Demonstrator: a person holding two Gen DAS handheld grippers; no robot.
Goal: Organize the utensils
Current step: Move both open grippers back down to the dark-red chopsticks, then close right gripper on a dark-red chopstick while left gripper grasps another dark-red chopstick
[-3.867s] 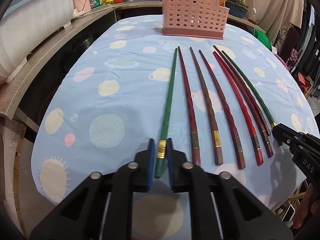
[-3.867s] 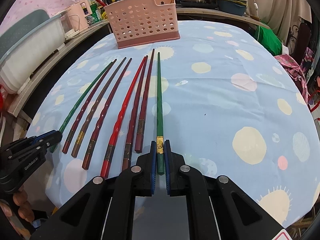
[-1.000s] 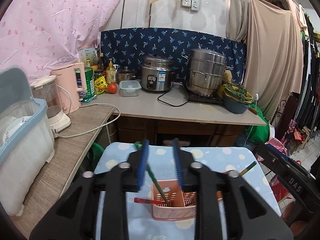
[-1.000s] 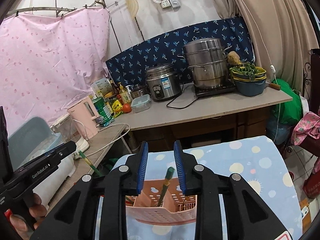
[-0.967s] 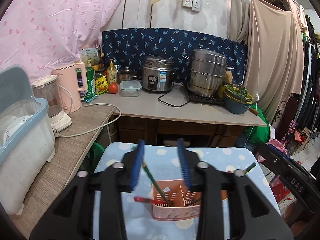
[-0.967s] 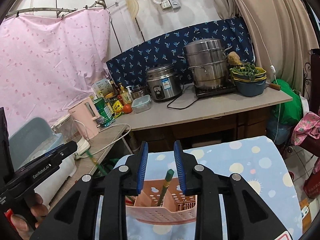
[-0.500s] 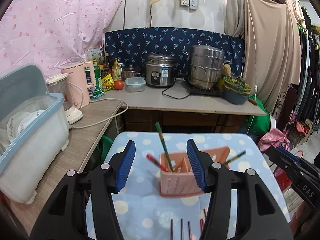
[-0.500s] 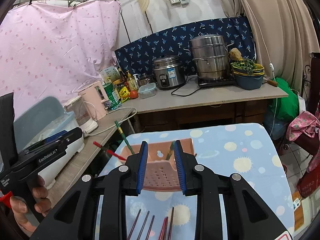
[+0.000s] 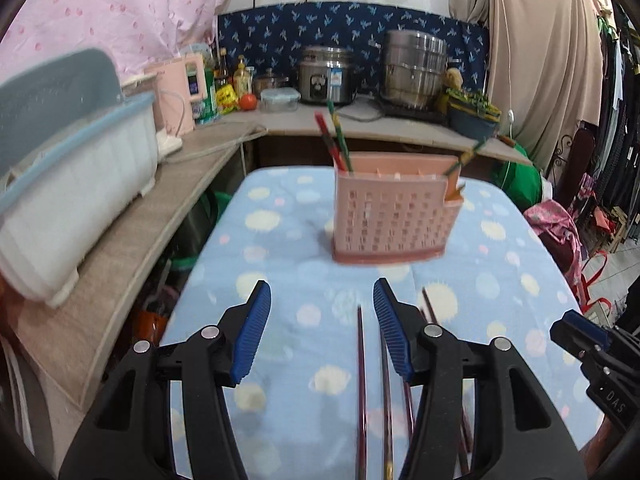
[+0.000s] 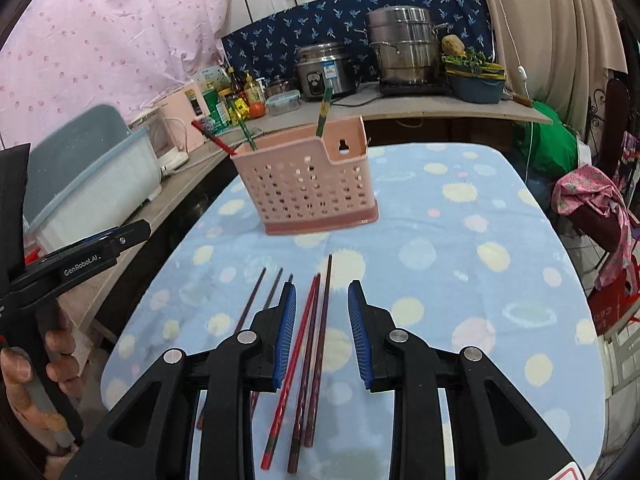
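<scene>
Judging by the row of dark red and brown chopsticks left flat on the blue dotted surface, each claw should straddle one stick near its thick end. The pink perforated plastic holder stands at twelve o'clock. The left claw gapes, released and empty; the right claw is parted and holds nothing.
</scene>
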